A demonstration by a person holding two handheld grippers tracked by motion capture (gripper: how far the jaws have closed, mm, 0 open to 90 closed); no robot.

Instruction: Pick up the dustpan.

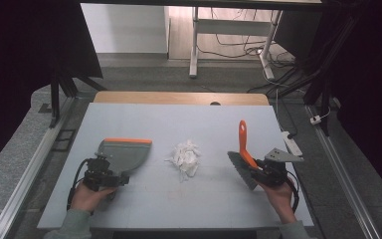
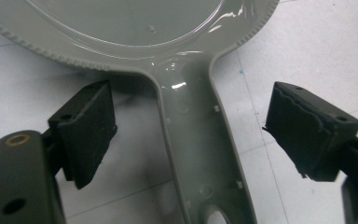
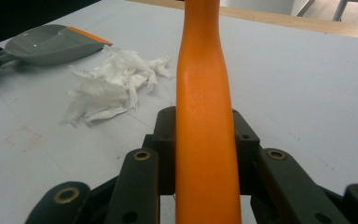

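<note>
Right gripper, near the table's front right: jaws pinching the orange brush handle, bristles angled down toward the table; grip appears secure.

Left gripper, front left: jaws spread either side of the grey dustpan handle, pads not touching it; the pan lies flat on the table, orange lip facing away from the person.

Step in hand, by judgement: taking up the dustpan ahead of sweeping. Next move calls for closing the left jaws squarely on the handle, then turning the lip toward the paper scraps.

The scraps lie in a loose heap mid-table, between pan and brush, apart from both; open table all round them; right table edge is close beside the brush hand; far edge well clear.
</note>
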